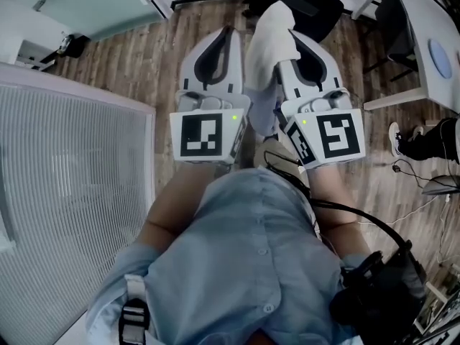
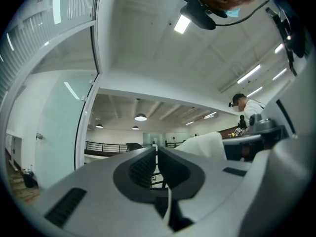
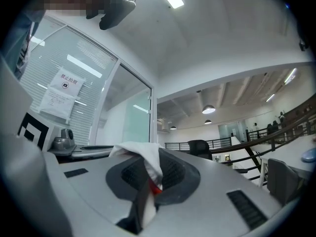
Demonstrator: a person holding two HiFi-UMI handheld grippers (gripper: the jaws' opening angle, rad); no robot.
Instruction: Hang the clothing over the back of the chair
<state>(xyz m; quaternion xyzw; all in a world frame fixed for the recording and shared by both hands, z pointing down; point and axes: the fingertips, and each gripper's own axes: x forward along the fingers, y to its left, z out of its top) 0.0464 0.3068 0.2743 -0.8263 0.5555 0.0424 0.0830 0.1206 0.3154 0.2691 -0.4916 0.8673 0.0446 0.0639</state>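
A white piece of clothing (image 1: 269, 42) is bunched between my two grippers, which I hold side by side at about chest height. It drapes over the right gripper (image 1: 293, 38), and a fold hangs down between the two. In the right gripper view the right gripper (image 3: 155, 158) is shut on the clothing (image 3: 140, 154), with a red tag showing at the pads. The left gripper (image 1: 227, 33) is shut too, and in its own view a thin white edge of clothing (image 2: 169, 207) runs between the jaws of the left gripper (image 2: 156, 154). A black office chair (image 1: 305, 6) stands just beyond the grippers.
A glass partition with blinds (image 1: 72, 164) runs along the left. A white desk (image 1: 431, 42) stands at the right, with another person's feet (image 1: 420, 142) and cables beside it on the wooden floor (image 1: 136, 70). Black railings (image 3: 256, 137) cross the far background.
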